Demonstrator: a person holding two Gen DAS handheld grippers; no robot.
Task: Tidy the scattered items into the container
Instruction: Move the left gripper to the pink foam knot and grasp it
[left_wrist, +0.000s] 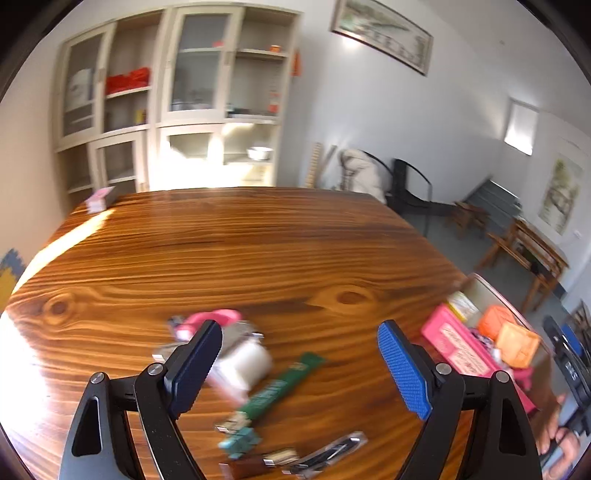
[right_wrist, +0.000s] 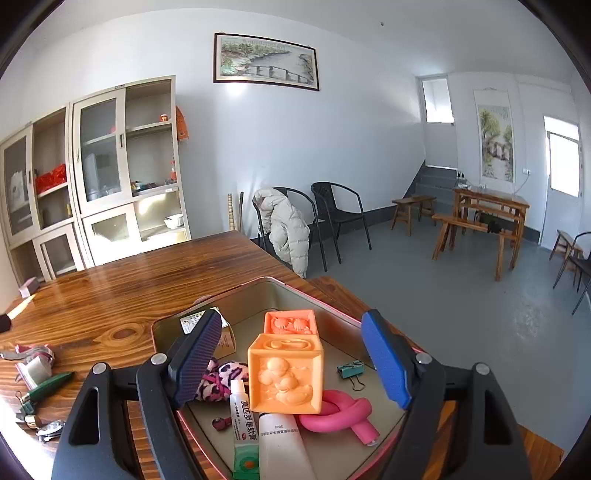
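My left gripper (left_wrist: 301, 363) is open and empty above loose items on the wooden table (left_wrist: 221, 251): a white tape roll (left_wrist: 245, 363), a pink item (left_wrist: 214, 319), a green packet (left_wrist: 282, 386), teal clips (left_wrist: 240, 437) and a dark tool (left_wrist: 328, 454). The view is blurred. My right gripper (right_wrist: 295, 356) is open and empty above the pink-rimmed tin container (right_wrist: 258, 291). In the tin lie two orange blocks (right_wrist: 284, 373), a pink knotted tube (right_wrist: 340, 410), ointment tubes (right_wrist: 245, 424), a leopard-print plush (right_wrist: 219, 380) and a teal binder clip (right_wrist: 351, 369).
The tin also shows at the right in the left wrist view (left_wrist: 491, 295), with a pink box (left_wrist: 461, 350) in it. A small pink box (left_wrist: 99, 197) sits at the table's far left corner. Black chairs (right_wrist: 340, 218) and a cabinet (right_wrist: 92, 177) stand beyond.
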